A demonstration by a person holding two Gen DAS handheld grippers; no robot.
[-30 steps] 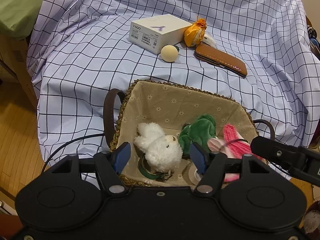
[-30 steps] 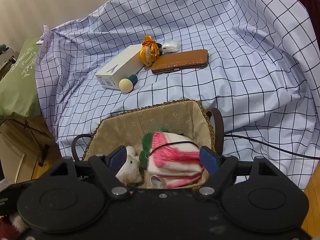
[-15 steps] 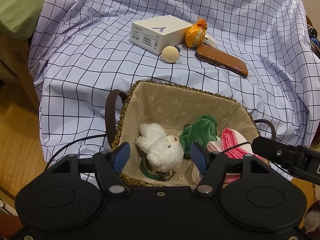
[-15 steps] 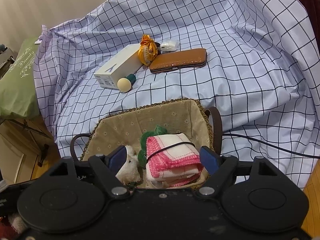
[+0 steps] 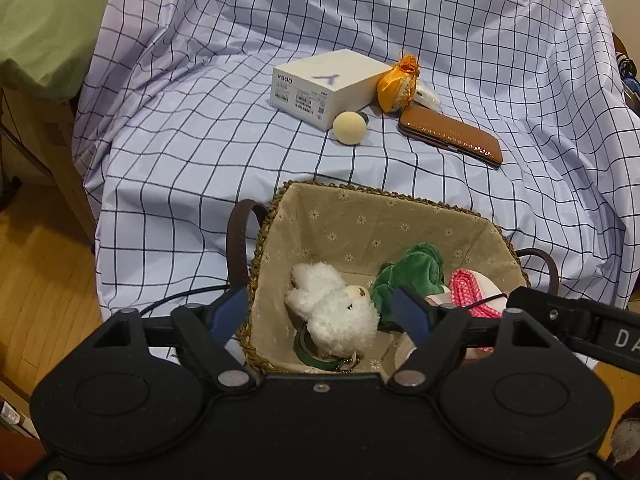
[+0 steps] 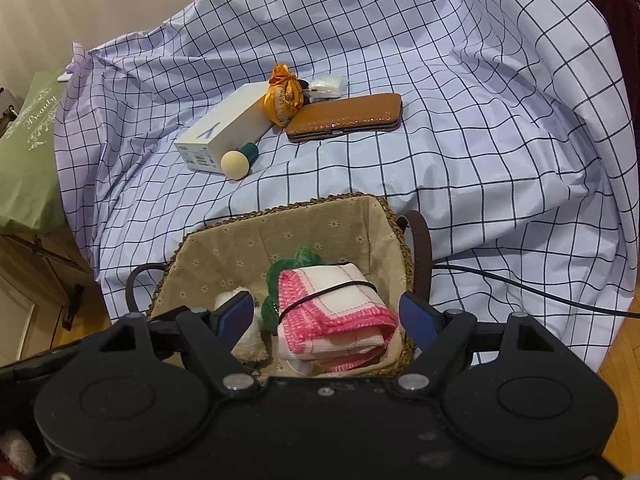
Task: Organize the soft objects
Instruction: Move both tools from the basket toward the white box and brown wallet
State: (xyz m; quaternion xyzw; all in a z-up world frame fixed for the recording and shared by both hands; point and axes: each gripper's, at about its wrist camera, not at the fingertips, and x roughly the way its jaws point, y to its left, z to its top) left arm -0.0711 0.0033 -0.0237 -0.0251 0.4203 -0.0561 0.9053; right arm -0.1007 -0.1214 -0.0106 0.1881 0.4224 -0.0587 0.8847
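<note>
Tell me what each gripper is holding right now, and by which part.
Nothing is held. The left gripper, jaws just opened wider, hovers over the white plush in the basket; the right gripper stands open over the pink-edged cloth.

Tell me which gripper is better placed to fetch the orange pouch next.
Probably right. Both grippers hang open and empty over the basket; the right gripper sits on the side where the orange pouch lies. The left gripper has just opened over the white plush.
</note>
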